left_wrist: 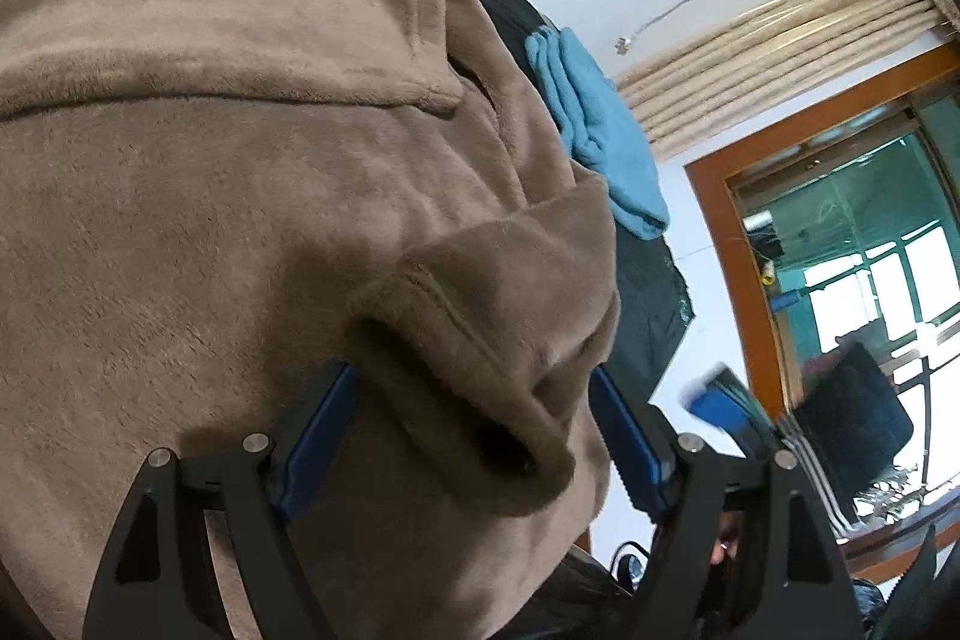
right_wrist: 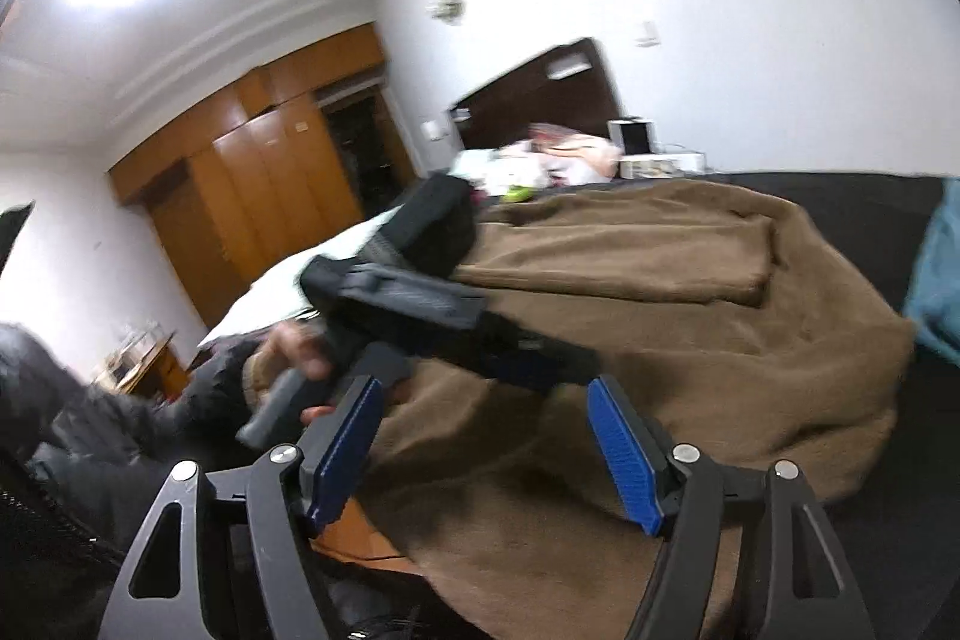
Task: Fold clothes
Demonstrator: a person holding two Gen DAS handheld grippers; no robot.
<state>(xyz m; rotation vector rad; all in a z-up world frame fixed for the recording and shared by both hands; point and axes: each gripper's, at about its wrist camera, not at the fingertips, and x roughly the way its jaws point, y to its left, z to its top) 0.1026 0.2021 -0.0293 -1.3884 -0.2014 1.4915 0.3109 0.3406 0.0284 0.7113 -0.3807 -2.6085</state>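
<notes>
Lying spread over the dark bed [right_wrist: 840, 202], the brown fleece garment [right_wrist: 630, 316] is seen partly folded, one panel already doubled back toward the headboard end. A rolled cuff or hem (which one cannot be told) [left_wrist: 456, 340] is bracketed by the left gripper [left_wrist: 474, 436], fingers apart and not yet clamped. The right gripper [right_wrist: 486, 436] hovers over the near edge, fingers apart and empty. Closure on the cuff is judged next, then a carry across.
</notes>
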